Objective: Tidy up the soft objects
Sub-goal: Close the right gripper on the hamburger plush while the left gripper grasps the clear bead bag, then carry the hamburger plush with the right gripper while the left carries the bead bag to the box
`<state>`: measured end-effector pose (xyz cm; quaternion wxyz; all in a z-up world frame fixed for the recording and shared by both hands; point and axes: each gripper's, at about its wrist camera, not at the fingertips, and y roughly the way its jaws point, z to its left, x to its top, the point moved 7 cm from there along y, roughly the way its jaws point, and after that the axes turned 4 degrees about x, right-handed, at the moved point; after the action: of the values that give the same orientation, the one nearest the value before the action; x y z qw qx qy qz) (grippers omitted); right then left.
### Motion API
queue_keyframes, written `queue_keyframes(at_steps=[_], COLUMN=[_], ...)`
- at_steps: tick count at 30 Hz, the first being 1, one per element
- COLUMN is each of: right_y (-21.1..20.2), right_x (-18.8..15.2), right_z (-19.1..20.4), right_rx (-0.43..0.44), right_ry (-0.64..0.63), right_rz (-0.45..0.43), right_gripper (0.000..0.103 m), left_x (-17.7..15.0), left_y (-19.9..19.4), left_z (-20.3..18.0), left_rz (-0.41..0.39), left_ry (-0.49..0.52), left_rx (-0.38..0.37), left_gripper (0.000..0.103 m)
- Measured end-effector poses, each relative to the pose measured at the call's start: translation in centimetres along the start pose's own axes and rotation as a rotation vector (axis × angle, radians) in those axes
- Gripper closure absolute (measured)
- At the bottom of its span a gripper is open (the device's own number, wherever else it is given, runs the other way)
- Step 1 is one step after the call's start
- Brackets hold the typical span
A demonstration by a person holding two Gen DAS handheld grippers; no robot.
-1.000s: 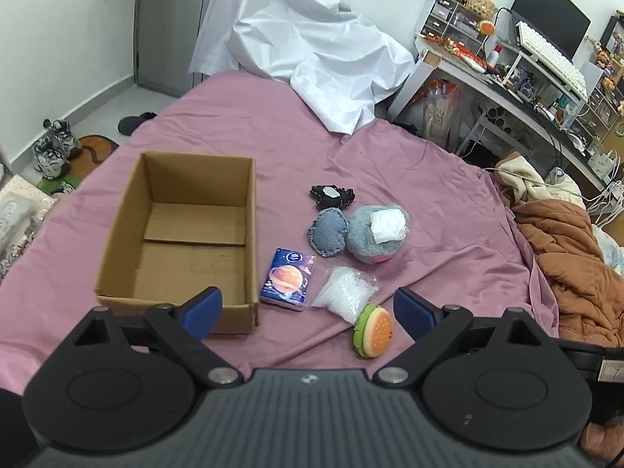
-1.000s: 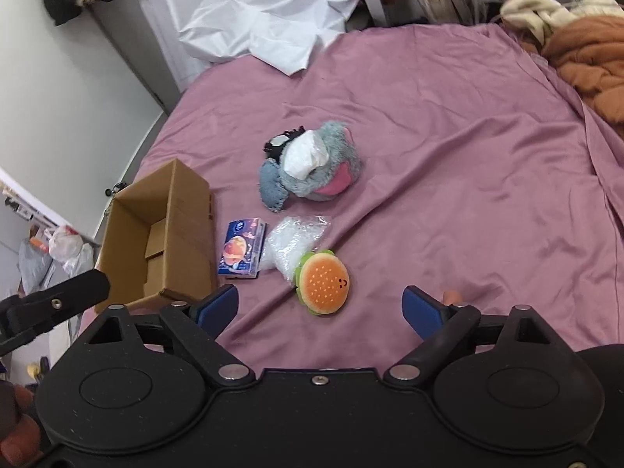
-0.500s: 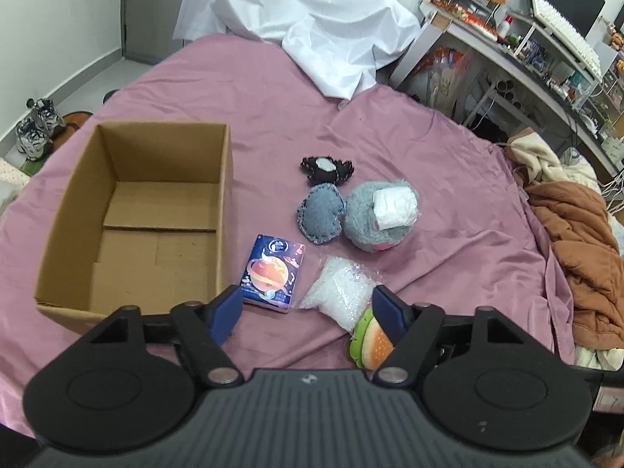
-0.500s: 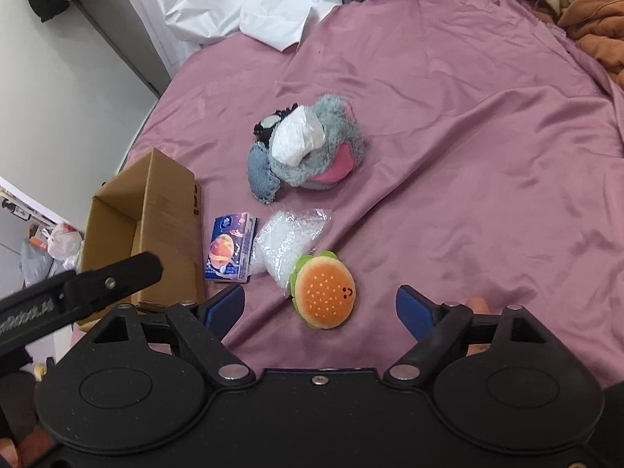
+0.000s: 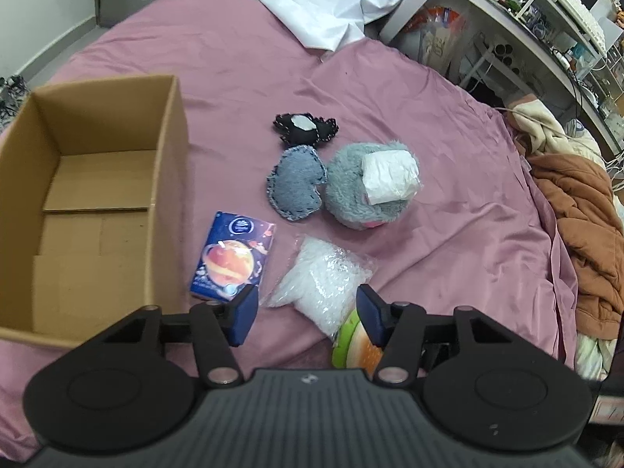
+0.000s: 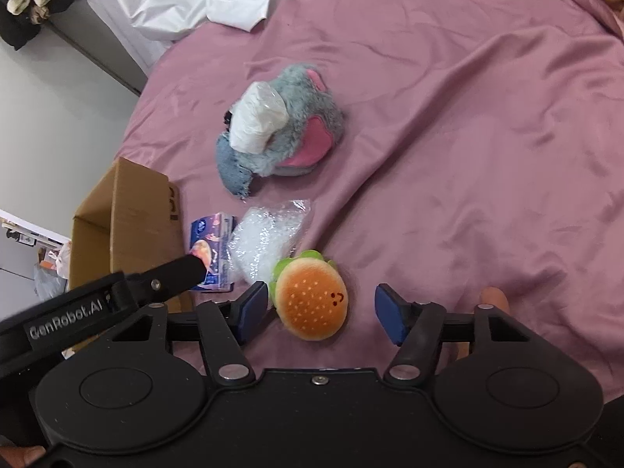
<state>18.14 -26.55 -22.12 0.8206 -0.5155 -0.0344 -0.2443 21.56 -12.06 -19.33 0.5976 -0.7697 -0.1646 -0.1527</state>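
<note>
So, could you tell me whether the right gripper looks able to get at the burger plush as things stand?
Probably yes. The right gripper is open, and the burger plush lies on the bedsheet just ahead of its fingertips with nothing on top. The plastic bag touches its far side only.

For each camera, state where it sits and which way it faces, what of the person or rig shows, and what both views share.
Left wrist: sits on the left gripper, looking forward and down over the bed at the open cardboard box and clear bag; only its own open fingers show.
Right wrist: sits on the right gripper, looking down at the burger plush between its open fingers; a fingertip and the left gripper's arm show.
Shared: box, tissue pack, bag, burger plush, grey plush.
</note>
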Motion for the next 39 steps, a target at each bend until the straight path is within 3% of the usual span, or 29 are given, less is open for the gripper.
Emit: queue_keyframes(at_steps=[15,17,21,27,31,39], right_y=[4.5,5.0,5.2,4.7,4.4,3.0], right_x=[-0.3,-0.3,-0.3,-0.2,0.2,0.8], right_z=[-0.3,-0.3,-0.1,-0.1,-0.5,0.1], right_rx=[-0.007,0.002,0.010,0.005,-0.008,0.044], right_ry=[-0.008,-0.004,0.002,0.013,0.030,0.020], right_rz=[0.126,0.134,0.131,0.100,0.070,0.001], right_gripper=[0.043,0.057,0.062,0.063,0.063,0.064], left_x=[1.2,1.2,1.0,1.0,1.3,2.3], left_y=[6.4,6.8,7.3,7.4,6.8,3.3], left_z=[-0.8,-0.9,-0.8,-1.3,-1.4,-0.6], left_rz=[0.149,0.156,0.169,0.156,0.144,0.056], left_ry=[-0.009,-0.011,-0.004,0.016,-0.014,-0.049], left_rx=[-0.029,-0.032,-0.032,-0.026,-0.031,-0.019], left_gripper=[0.047,0.047,0.047,0.053,0.071,0.072])
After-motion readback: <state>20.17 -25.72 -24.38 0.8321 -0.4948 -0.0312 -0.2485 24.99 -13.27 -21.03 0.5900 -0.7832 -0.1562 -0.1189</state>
